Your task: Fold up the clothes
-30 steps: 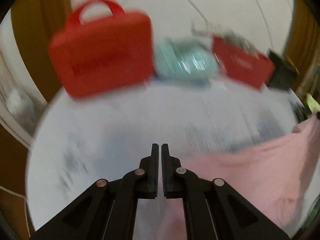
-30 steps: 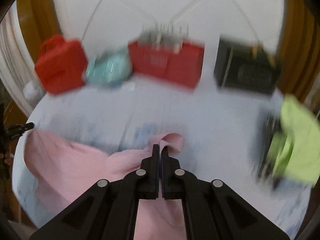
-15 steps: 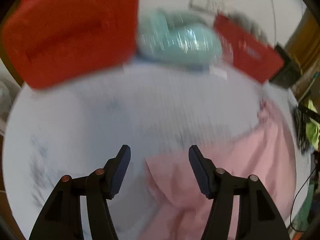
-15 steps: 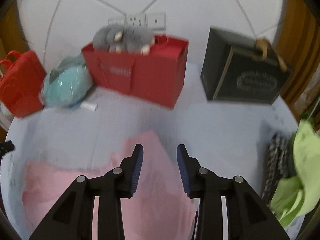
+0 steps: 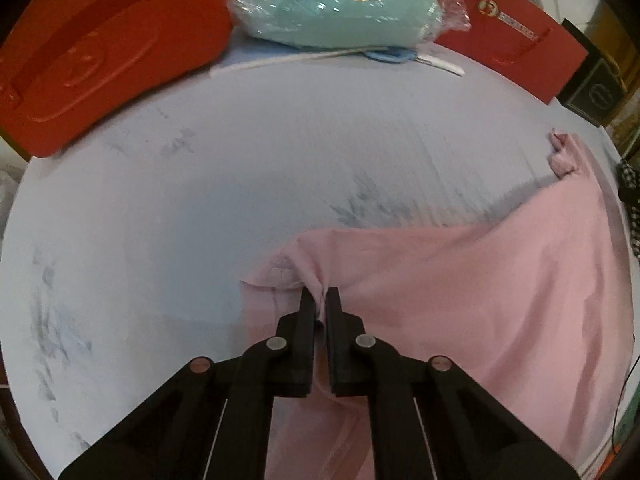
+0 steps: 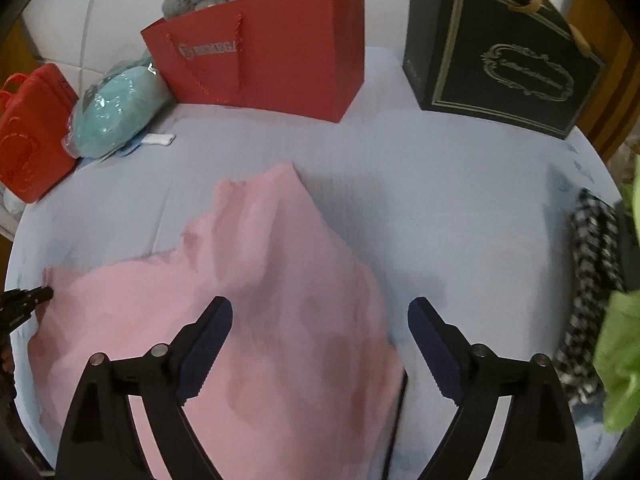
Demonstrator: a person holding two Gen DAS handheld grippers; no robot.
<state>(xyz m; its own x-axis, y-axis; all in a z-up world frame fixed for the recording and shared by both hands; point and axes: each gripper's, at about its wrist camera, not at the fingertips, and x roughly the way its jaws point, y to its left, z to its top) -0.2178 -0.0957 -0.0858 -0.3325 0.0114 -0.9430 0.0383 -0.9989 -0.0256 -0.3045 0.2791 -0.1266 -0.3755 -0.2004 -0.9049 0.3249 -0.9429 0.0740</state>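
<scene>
The pink garment (image 5: 460, 300) is spread on the pale blue bed (image 5: 200, 184), in the near half of the surface, with bags ranged along the far edge. In the left wrist view, the left hand-held gripper (image 5: 321, 300) is clenched on a gathered pinch of the garment's near-left edge; cloth is seen bunched between the jaws. From that pinch the garment extends to the right and away, ending in a small knotted corner (image 5: 562, 156) at the far right.

In the right wrist view, the right hand-held gripper (image 6: 320, 320) is released, with the jaws wide apart and nothing held. It is positioned over the right portion of the garment (image 6: 260, 280), whose raised ridge runs forward from between the jaws to a peak pointing toward the red paper bag (image 6: 272, 52). The tip of the left hand-held gripper (image 6: 28, 300) is visible at the garment's left edge, so the long axis of the cloth is judged to run left to right between the two tools.

The right-hand edge of the garment lies directly below and slightly ahead of the open jaws; the right hand is therefore the nearer one for the next grasp. It is judged that a descent and closure on that edge is required before any fold can be carried across. A checked cloth (image 6: 588, 280) and a green garment (image 6: 624, 360) lie well apart at the right.
</scene>
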